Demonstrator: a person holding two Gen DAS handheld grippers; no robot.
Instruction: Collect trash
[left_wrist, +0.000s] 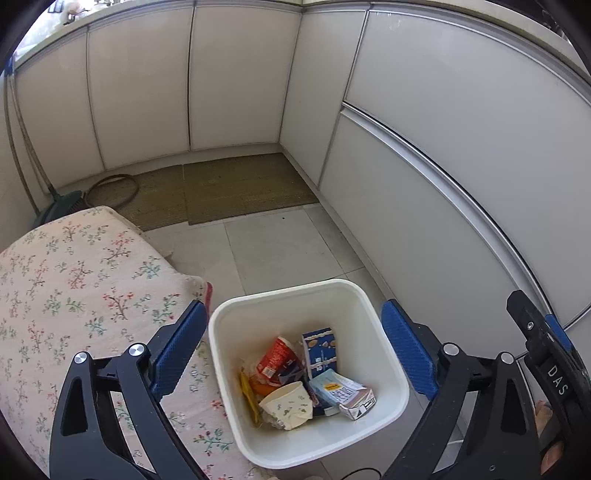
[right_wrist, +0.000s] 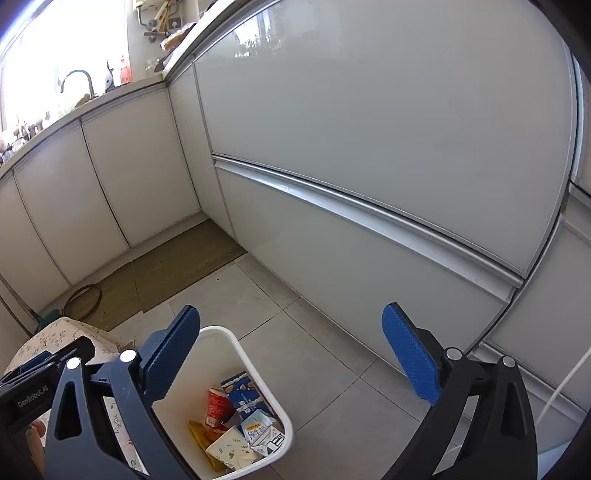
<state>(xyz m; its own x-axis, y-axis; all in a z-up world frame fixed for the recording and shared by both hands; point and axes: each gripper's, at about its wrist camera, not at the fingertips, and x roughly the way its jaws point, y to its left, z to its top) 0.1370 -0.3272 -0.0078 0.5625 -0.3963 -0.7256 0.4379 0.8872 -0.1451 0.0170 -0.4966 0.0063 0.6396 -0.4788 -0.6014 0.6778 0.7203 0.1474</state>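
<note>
Both grippers hanging over the bin, jaws apart and empty.
The white bin (left_wrist: 384, 373) is holding a paper cup (left_wrist: 288, 404), cartons and wrappers.

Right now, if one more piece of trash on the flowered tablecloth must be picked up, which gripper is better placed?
Left. The left gripper hangs open beside the flowered tablecloth and over the white plastic bin. The right gripper, also open, faces floor and cabinets.
</note>
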